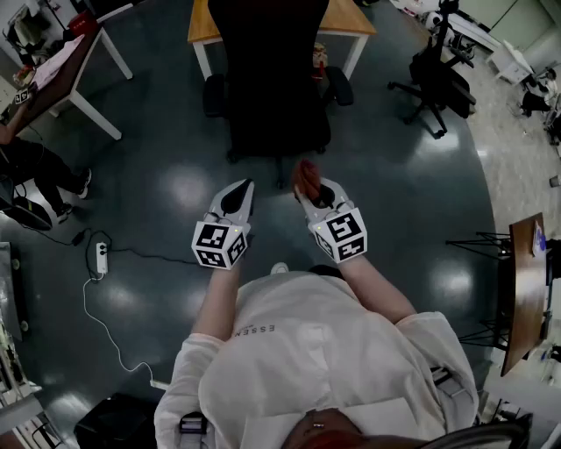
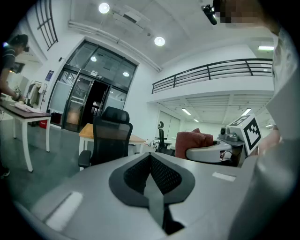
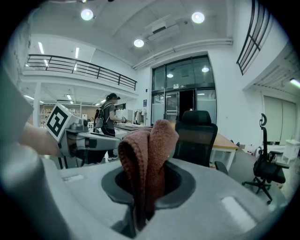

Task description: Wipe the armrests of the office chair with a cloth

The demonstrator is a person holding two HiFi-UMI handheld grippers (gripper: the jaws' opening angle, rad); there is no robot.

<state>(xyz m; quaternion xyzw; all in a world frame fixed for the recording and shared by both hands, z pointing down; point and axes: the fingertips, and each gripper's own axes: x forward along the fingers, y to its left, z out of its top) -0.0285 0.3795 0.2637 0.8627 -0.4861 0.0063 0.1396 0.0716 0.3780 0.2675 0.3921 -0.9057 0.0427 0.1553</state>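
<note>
right gripper (image 3: 143, 197): jaws are clamping tight on a reddish-brown folded terry cloth (image 3: 149, 154). The fold is standing up past the tips, with its lower end pinched in the slot.
left gripper (image 2: 152, 164): jaws are sitting fully together with nothing between them. It is hanging just beside the right gripper, roughly level with it.
target: a black mesh-back office chair (image 1: 273, 83) is standing ahead of both grippers, well apart from them. Its back is facing the person, and it is sitting against a light wooden desk with white legs (image 1: 349, 19).
armrests: two black padded rests are sticking out either side of the back, the right armrest (image 1: 339, 87) and the left armrest (image 1: 214, 95), sides being the person's. Nothing is touching either one.
key relation: the cloth is pointing forward at the chair. The right armrest is lying ahead and slightly right of the cloth-holding jaws, so the right gripper is the nearer one. The left armrest is sitting across the chair back from the cloth.
long axis: each pad appears to be running away from the person, toward the desk, so a fore-aft stroke is looking likely.
stage (judgement): approaching; wiping is not yet starting.
risk (judgement): the cloth is standing bunched, so the contact patch may be small unless the gripper tips down.
</note>
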